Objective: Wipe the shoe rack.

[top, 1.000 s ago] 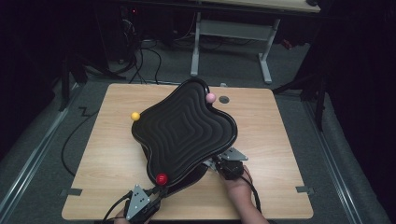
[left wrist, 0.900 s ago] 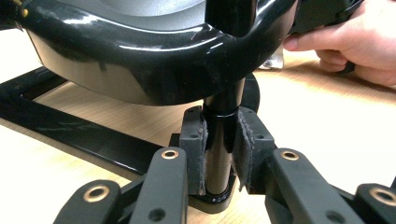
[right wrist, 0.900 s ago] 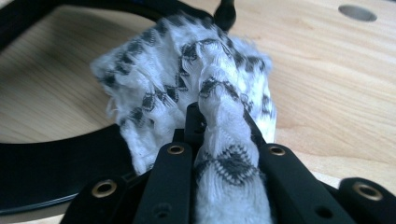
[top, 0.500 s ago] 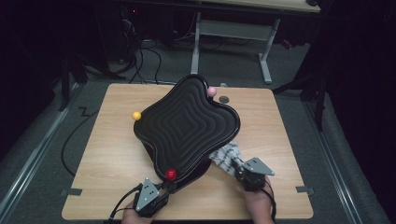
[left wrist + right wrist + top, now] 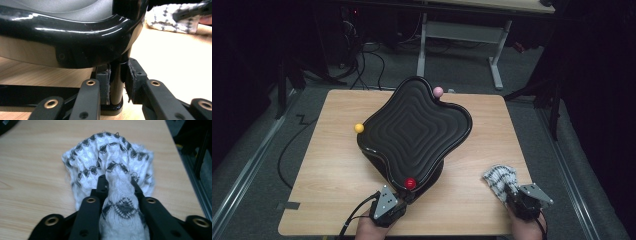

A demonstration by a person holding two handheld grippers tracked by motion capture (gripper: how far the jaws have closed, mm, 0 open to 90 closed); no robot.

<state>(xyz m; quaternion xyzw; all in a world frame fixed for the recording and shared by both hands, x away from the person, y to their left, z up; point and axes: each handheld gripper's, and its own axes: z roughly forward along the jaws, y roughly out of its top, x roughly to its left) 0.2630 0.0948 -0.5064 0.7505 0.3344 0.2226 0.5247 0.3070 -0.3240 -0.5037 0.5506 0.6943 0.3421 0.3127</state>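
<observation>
While knitted cloth [image 5: 110, 167] bunches, glossy wavy tray [image 5: 412, 130]

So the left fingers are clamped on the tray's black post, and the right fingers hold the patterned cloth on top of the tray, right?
Not quite: the cloth lies on the table, well clear of the tray, as the high view shows. The rest holds: left gripper clamps the post, right gripper holds the cloth.

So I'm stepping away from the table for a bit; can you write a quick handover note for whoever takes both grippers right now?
Left gripper: shut on the black post under the wavy tray, near its red ball.
Right gripper: fingers around the patterned cloth, just easing open, at the table's near right corner.
Done: cloth is off the tray.
Left: probably release the cloth, then the post.
</observation>
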